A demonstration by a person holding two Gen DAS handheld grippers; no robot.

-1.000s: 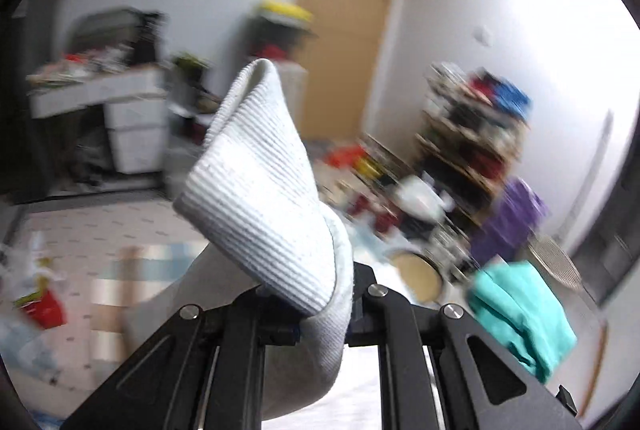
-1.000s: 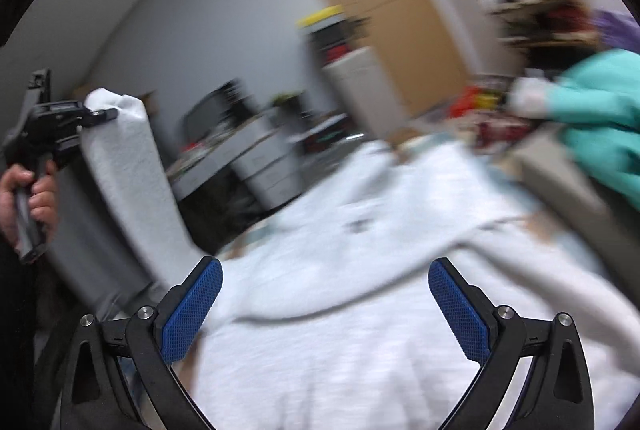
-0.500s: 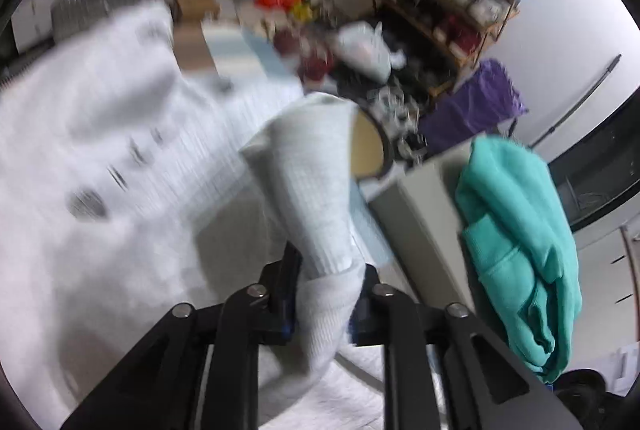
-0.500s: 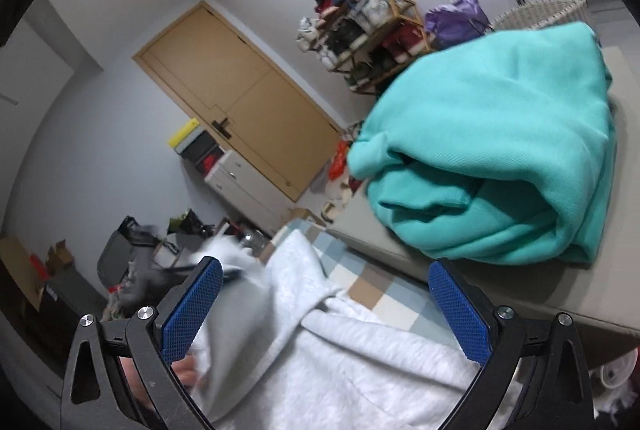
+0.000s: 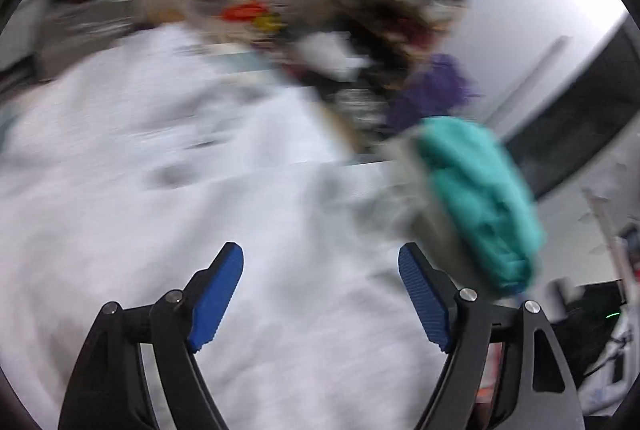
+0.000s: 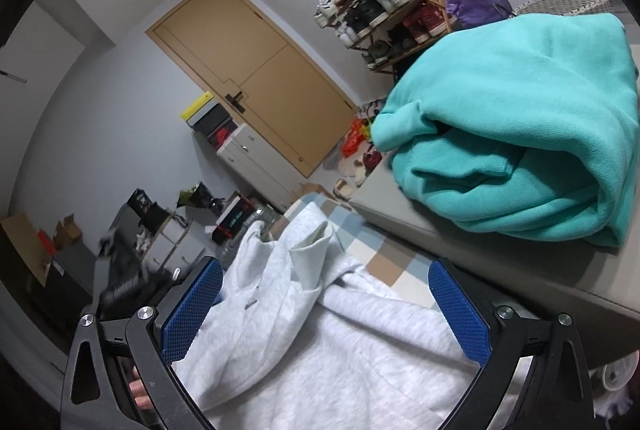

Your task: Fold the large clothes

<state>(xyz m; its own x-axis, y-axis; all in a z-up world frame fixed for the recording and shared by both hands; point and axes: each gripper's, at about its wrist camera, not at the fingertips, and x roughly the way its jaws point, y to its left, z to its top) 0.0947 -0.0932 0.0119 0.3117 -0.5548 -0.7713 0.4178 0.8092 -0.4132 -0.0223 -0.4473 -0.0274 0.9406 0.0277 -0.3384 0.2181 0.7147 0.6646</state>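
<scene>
Left wrist view, badly smeared, shows the left gripper (image 5: 320, 294) with its blue pads spread and nothing between them; its jaws have just been opening, so this looks like a release that lays a folded part onto the pale grey knitted sweatshirt (image 5: 168, 197) filling the lower left of the frame. Right wrist view is sharp: the right gripper (image 6: 326, 314) also stands wide, empty, low over that grey cloth at bottom centre, probably ready for the next fold. At upper right, a folded teal sweatshirt (image 6: 520, 133) sits on a beige cushioned bench (image 6: 404, 218), apparently parked clear as finished work.
</scene>
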